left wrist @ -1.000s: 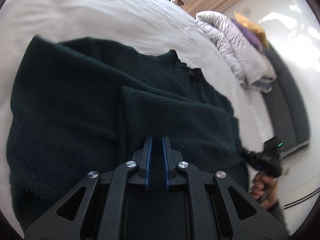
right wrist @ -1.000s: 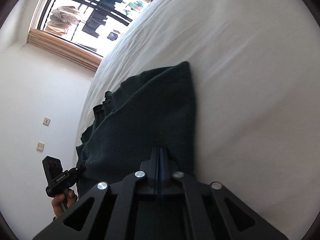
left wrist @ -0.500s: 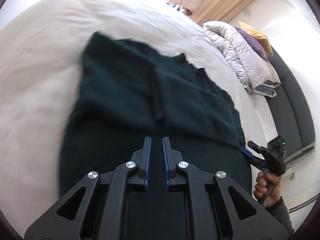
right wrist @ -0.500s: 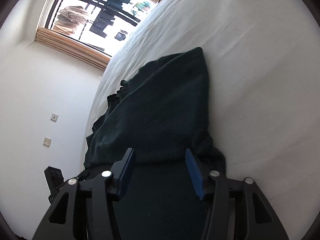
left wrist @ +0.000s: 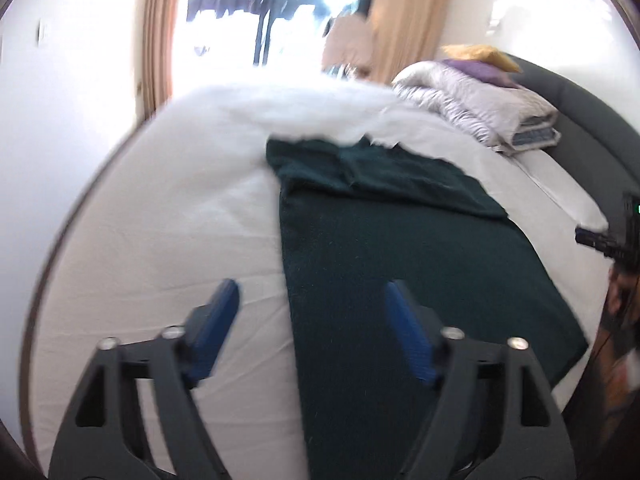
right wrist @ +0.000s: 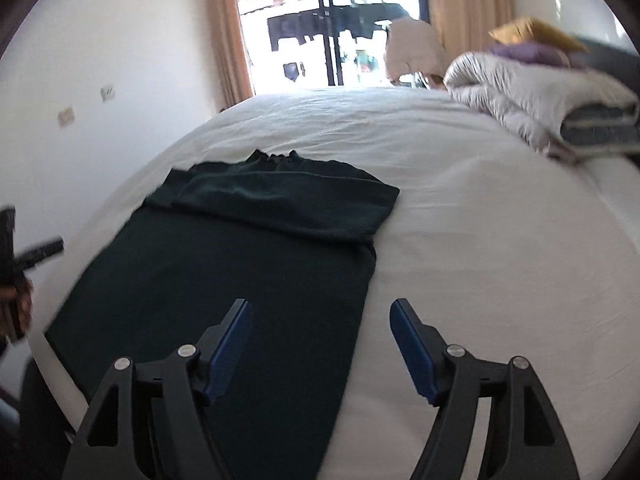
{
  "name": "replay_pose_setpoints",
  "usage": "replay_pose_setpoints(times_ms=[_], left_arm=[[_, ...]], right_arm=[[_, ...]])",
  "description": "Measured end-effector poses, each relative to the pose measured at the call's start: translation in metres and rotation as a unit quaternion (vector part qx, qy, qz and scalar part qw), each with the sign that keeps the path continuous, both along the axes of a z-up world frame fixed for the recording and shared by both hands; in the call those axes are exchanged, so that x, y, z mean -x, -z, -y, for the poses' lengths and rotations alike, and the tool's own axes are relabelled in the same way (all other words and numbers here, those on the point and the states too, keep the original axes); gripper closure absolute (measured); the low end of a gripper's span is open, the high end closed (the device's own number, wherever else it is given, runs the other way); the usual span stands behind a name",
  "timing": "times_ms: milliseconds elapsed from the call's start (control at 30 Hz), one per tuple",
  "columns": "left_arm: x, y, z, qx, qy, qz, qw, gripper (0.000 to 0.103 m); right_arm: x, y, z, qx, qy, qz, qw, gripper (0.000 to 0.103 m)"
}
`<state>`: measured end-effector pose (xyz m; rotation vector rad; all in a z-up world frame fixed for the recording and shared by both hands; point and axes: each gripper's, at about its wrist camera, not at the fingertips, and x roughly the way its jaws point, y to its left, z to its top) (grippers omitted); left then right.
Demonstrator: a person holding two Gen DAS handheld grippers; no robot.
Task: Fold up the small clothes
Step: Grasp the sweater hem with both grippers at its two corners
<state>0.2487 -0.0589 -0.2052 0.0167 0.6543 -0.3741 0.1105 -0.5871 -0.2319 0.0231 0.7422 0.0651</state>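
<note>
Dark green and knitted, the sweater lies flat on the white bed, sleeves folded in across its chest, collar at the far end toward the window. Its long axis runs away from both tongs, the hem nearest them. The left gripper hangs over the sweater's left edge, the right gripper over its right edge, about equally near. Both tilt downward, clear of the cloth; their jaws have just been opening and stand wide with nothing between them.
</note>
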Motion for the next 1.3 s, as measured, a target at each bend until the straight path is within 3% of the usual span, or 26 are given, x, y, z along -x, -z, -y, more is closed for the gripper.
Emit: replay_pose_setpoints(times_ms=[100, 200, 300, 467, 667, 767, 967, 1167, 1300], left_arm=[[0.057, -0.005, 0.001, -0.090, 0.031, 0.095, 0.9909, 0.014], [0.091, 0.008, 0.007, -0.186, 0.062, 0.137, 0.9710, 0.014], [0.113, 0.019, 0.002, -0.249, 0.074, 0.160, 0.9522, 0.014], [0.142, 0.030, -0.006, -0.308, 0.086, 0.189, 0.9285, 0.014], [0.173, 0.065, 0.005, -0.402, 0.156, 0.220, 0.8750, 0.014], [0.181, 0.082, 0.012, -0.430, 0.187, 0.226, 0.8537, 0.014], [0.183, 0.109, 0.022, -0.448, 0.226, 0.219, 0.8369, 0.014], [0.159, 0.114, 0.031, -0.442, 0.227, 0.212, 0.8417, 0.014], [0.144, 0.115, 0.044, -0.443, 0.234, 0.217, 0.8379, 0.018]], right_arm=[[0.049, 0.004, -0.018, 0.103, -0.036, 0.007, 0.994, 0.027], [0.089, 0.019, -0.026, 0.209, -0.060, 0.005, 0.976, 0.026], [0.122, 0.037, -0.038, 0.289, -0.092, 0.002, 0.953, 0.026], [0.148, 0.062, -0.053, 0.342, -0.128, -0.007, 0.931, 0.028], [0.150, 0.087, -0.070, 0.383, -0.163, -0.009, 0.909, 0.038], [0.153, 0.089, -0.074, 0.389, -0.172, -0.005, 0.905, 0.040], [0.158, 0.090, -0.077, 0.382, -0.175, -0.008, 0.907, 0.044], [0.163, 0.095, -0.087, 0.382, -0.177, -0.005, 0.907, 0.045], [0.163, 0.096, -0.094, 0.385, -0.182, 0.001, 0.905, 0.046]])
